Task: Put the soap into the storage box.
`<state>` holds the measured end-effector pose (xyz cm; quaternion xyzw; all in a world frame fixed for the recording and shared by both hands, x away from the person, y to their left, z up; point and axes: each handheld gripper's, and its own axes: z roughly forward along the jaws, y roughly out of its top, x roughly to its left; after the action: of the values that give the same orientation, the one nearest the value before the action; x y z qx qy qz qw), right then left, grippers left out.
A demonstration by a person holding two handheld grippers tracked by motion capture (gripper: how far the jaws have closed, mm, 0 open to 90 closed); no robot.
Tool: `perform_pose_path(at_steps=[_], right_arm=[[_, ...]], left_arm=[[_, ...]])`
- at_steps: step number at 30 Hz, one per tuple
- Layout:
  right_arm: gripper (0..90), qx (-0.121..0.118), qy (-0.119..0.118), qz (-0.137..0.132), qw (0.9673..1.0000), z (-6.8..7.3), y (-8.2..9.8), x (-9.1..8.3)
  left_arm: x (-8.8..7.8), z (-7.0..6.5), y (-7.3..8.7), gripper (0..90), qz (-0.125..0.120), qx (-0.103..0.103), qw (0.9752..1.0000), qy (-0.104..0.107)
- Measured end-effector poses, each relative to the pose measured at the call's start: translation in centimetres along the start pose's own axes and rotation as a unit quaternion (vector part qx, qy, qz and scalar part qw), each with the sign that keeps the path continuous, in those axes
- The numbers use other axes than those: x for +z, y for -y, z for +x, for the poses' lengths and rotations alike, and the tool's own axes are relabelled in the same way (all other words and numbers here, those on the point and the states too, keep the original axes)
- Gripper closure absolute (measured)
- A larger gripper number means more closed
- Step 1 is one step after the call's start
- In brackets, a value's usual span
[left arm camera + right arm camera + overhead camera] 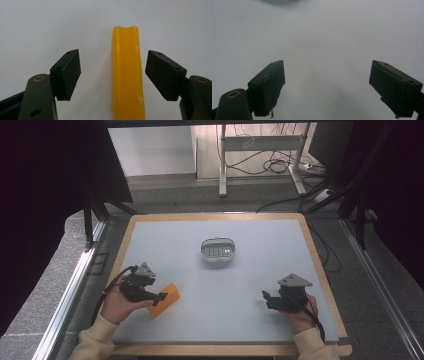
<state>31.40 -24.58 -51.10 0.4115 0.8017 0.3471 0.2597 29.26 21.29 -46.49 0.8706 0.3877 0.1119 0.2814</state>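
The left gripper [113, 75] gapes wide around a flat yellow-orange foam block [127, 75], pads clear; the right gripper [327, 87] gapes wide, holding nothing.

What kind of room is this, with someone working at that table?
Probably a lab or test workspace. The table is a bare board ringed by black curtains, loose cables trail over the floor behind it, and a person holds the left gripper at a yellow sponge.

Left tongs [161, 296] wide open, low, angled right; right tongs [266, 299] wide open, pointing left, both hand-held
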Motion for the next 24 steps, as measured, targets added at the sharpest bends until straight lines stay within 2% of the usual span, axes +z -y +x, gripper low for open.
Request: perform_pose_path(at_steps=[2,8,16,24], right_arm=[[13.7,0.000,0.000,0.000,1.0000,0.0,0.0,0.0],[13.8,0.000,0.002,0.006,1.0000,0.0,0.1,0.2],[13.6,-0.001,0.000,0.004,1.0000,-0.1,0.1,0.2],[13.5,-0.005,-0.001,0.003,1.0000,0.0,0.1,0.2]], left_arm=[[0.2,0.0,-0.1,28.0,0.003,0.002,1.0000,0.001],[1.5,-0.5,-0.9,28.8,0.037,0.007,0.9993,0.009],[2.9,-0.8,-0.9,30.8,0.071,0.005,0.9975,0.008],[3.8,-0.9,-0.8,41.7,0.096,0.009,0.9953,0.009]])
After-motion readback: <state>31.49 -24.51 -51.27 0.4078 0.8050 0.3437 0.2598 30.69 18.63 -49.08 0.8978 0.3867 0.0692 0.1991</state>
